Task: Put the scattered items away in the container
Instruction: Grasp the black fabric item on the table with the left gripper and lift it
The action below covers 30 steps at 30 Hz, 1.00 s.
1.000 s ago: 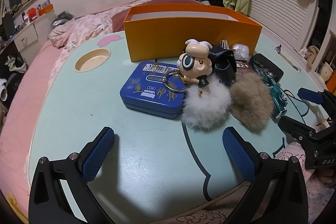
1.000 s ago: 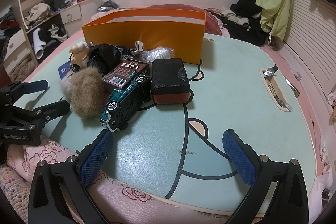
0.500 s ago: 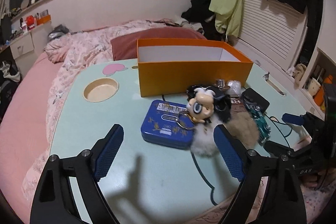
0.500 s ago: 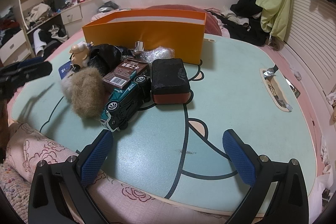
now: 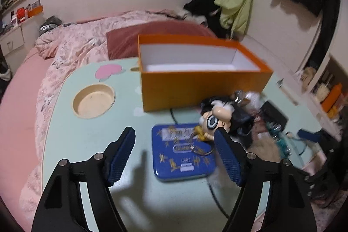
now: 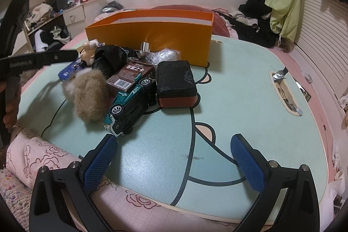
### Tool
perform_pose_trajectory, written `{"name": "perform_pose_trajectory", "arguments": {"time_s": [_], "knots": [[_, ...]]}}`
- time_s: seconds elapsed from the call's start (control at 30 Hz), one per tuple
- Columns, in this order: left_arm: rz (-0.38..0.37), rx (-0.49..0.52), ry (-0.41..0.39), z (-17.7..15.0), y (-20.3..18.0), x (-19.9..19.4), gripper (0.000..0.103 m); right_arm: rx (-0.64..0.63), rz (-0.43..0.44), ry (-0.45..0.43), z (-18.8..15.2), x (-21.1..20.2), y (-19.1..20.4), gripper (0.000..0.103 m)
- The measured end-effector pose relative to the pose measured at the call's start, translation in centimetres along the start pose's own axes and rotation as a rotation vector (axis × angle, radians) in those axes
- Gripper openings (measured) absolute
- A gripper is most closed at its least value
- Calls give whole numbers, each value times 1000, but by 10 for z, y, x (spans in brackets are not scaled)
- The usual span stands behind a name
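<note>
Hovering with jaws apart above the blue tin (image 5: 183, 152), the left gripper (image 5: 175, 154) faces a cartoon keychain figure (image 5: 215, 117), seemingly overlapping the tin, before the orange box (image 5: 200, 71); the right gripper (image 6: 174, 161) gapes beside the toy car (image 6: 130, 105).

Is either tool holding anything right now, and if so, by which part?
Nothing is held. The left tool is open above the blue tin; the right tool is open over bare table.

Open orange box (image 5: 202, 82) upright on table, blue tin (image 5: 182, 156) flat before it
</note>
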<state>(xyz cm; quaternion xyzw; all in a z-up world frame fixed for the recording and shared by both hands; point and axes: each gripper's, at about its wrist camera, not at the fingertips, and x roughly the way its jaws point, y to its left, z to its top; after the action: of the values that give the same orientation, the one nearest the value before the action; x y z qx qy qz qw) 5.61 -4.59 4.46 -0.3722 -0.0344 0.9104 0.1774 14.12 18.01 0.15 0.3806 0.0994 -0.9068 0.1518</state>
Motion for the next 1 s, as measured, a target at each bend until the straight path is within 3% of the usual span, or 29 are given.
{"name": "perform_pose_trajectory", "arguments": {"time_s": [0.1, 0.23, 0.33, 0.43, 0.5, 0.63, 0.8, 0.87, 1.0], "knots": [[-46, 2, -42, 4, -3, -8, 75, 0, 0, 0, 0, 0, 0, 103], [-98, 110, -82, 7, -37, -10, 75, 1, 1, 0, 0, 0, 0, 103], [-47, 210, -45, 9, -64, 7, 75, 1, 0, 1, 0, 0, 0, 103], [6, 237, 44, 8, -71, 33, 43, 1, 0, 1, 0, 0, 0, 103], [-40, 210, 38, 8, -68, 32, 23, 1, 0, 0, 0, 0, 0, 103], [-82, 165, -15, 8, -61, 17, 11, 1, 0, 1, 0, 0, 0, 103], [-94, 118, -33, 10, -49, 6, 11, 2, 1, 1, 0, 0, 0, 103], [-86, 102, -65, 11, -43, 2, 29, 3, 1, 1, 0, 0, 0, 103], [-93, 107, -58, 20, -43, 4, 40, 3, 2, 1, 0, 0, 0, 103]]}}
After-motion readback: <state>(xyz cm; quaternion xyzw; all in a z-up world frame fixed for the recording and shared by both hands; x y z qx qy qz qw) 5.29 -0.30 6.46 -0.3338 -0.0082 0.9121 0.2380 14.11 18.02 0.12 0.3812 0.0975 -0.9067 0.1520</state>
